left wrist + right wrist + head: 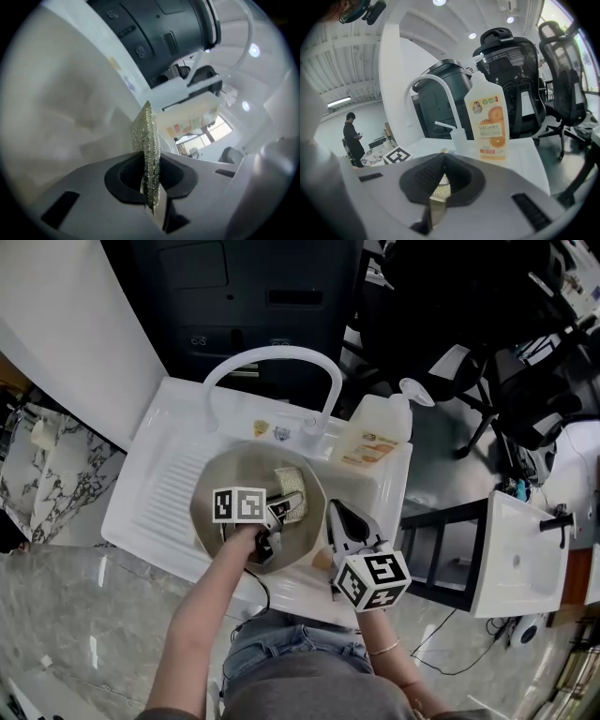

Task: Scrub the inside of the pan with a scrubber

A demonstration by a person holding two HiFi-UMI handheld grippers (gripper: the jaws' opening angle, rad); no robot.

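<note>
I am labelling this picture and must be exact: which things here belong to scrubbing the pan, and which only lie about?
Belong to the job:
pan, in the sink
scrubber, inside the pan
left gripper, shut on the scrubber
right gripper, apparently shut on the pan's rim

Only lying about:
detergent bottle
faucet
office chair

Rough glittery scrubber [146, 140], matt pan [225, 470], glossy sink [150, 474]

My left tool [278, 514]: grey body, black-on-white marker cube [238, 504], black cable [265, 592] behind that cube.
My right tool [335, 512]: white-and-black shell.
What I wear: grey top [309, 690], denim shorts [272, 638], thin bracelet [384, 649].
</note>
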